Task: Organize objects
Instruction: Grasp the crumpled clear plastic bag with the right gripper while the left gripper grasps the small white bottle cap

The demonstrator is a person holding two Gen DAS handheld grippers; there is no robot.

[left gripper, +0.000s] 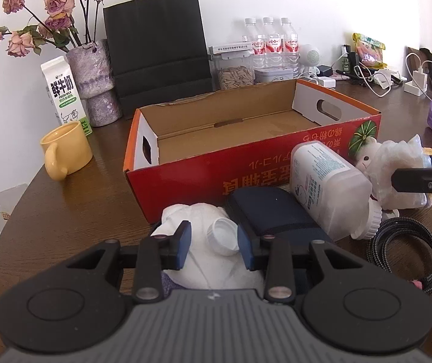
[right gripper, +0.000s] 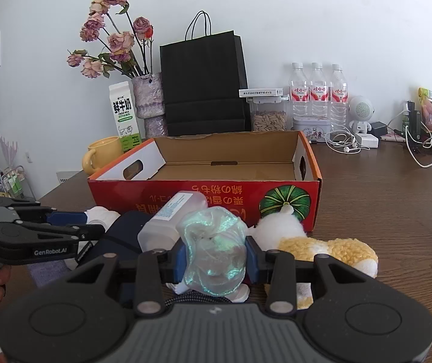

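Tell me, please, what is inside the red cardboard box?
The red cardboard box shows only bare cardboard floor; its near wall hides the front strip of the floor.
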